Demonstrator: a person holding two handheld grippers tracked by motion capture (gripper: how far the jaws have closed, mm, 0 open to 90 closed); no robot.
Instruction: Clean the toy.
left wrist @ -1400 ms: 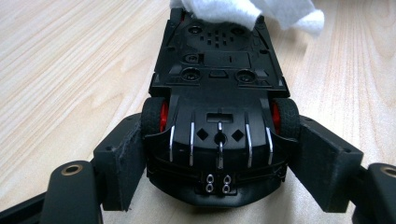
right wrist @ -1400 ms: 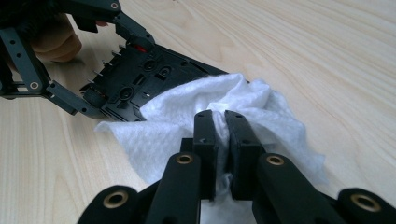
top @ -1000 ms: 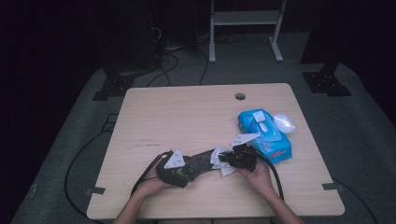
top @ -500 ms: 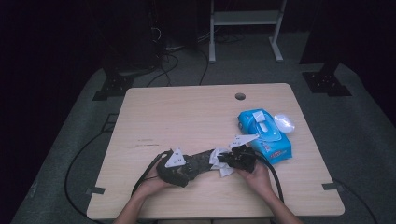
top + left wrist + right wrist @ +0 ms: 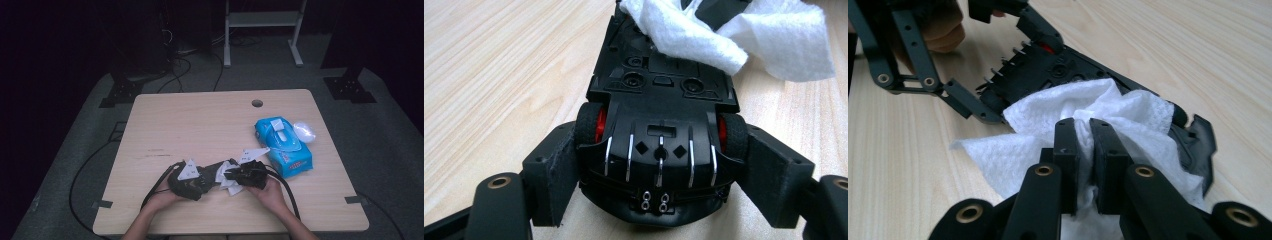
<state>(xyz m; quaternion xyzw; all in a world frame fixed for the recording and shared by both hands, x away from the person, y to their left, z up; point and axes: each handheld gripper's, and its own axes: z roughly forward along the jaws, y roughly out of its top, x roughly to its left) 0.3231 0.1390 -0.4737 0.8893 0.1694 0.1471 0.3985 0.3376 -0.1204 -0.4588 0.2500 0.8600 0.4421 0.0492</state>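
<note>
We pinched the crumpled white wet wipe (image 5: 1068,125) in our right gripper (image 5: 1083,150), wiping mid-way along the upturned black plastic toy car (image 5: 659,130) clamped by our left gripper (image 5: 659,185); its front was unwiped.

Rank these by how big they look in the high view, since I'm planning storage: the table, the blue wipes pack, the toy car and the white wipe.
1. table
2. blue wipes pack
3. toy car, partly hidden by the grippers, so its place against the pack is unsure
4. white wipe, crumpled and partly covered
</note>
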